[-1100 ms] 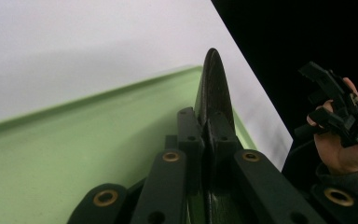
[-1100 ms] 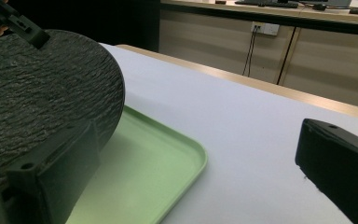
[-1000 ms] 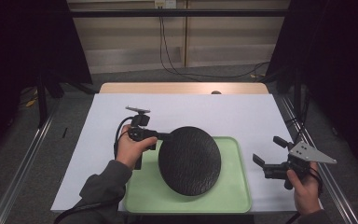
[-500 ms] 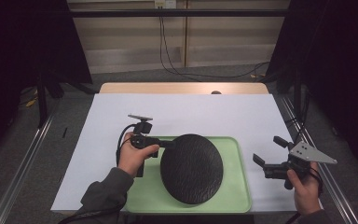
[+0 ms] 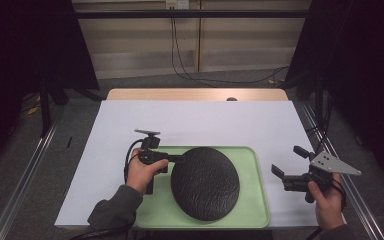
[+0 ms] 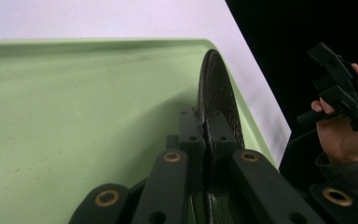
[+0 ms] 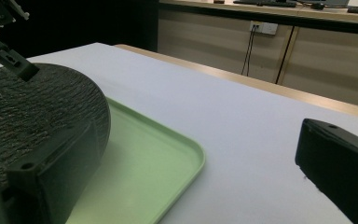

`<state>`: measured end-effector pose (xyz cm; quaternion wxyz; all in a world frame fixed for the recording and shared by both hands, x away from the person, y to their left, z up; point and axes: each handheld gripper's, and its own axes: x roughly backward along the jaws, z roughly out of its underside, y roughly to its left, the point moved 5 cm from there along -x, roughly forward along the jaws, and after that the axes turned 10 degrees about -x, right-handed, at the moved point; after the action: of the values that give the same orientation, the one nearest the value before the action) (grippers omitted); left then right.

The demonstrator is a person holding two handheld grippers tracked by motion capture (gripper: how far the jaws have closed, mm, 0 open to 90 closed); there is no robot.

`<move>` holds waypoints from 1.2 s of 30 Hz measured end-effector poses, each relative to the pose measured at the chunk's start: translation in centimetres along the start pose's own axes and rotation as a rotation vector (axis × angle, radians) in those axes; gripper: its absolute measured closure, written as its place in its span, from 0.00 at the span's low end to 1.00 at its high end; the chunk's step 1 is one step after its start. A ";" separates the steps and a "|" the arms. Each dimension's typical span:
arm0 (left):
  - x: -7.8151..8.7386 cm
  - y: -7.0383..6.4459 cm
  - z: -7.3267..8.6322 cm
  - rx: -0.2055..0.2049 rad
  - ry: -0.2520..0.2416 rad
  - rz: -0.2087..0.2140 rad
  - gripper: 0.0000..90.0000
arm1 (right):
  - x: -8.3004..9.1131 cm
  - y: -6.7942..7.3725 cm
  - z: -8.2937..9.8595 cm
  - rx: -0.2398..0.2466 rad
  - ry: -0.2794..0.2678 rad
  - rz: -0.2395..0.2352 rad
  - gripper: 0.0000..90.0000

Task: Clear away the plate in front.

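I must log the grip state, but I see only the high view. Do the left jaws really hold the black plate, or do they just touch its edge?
Observer: They hold it. In the left gripper view the left gripper has its jaws shut on the rim of the plate, one jaw on each face.
Operator: Does the plate lie flat in the tray?
Observer: No. The right gripper view shows the plate tilted, its near edge raised above the tray.
Operator: And the right gripper?
Observer: The right gripper is open, its jaws wide apart over the white sheet beside the tray.
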<state>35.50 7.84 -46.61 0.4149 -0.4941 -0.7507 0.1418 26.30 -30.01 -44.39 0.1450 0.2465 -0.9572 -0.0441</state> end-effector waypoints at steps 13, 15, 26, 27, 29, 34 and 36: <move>-0.4 0.8 0.5 -0.031 -0.024 -0.039 0.95 | 0.0 0.0 0.1 0.001 0.003 -0.003 0.00; -0.4 0.9 0.7 -0.044 -0.016 -0.063 0.93 | 0.0 0.1 0.0 0.006 0.001 -0.003 0.00; -0.6 1.7 1.3 -0.067 -0.009 -0.111 0.90 | -0.2 0.3 0.1 0.009 0.005 -0.010 0.00; -0.5 1.8 1.4 -0.066 -0.011 -0.112 0.90 | -0.2 0.3 0.0 0.010 0.004 -0.009 0.00; -0.6 1.8 1.5 -0.073 -0.010 -0.123 0.89 | -0.3 0.3 0.1 0.006 0.003 -0.007 0.00; -0.6 2.1 1.9 -0.070 -0.011 -0.132 0.88 | -0.4 0.3 0.1 0.007 0.005 -0.004 0.00; -0.7 2.2 2.1 -0.065 -0.016 -0.143 0.88 | -0.3 0.3 0.1 0.006 0.009 -0.004 0.00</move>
<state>35.42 8.70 -49.63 0.4015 -0.4513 -0.7917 0.0914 26.41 -29.61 -44.51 0.1483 0.2491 -0.9562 -0.0407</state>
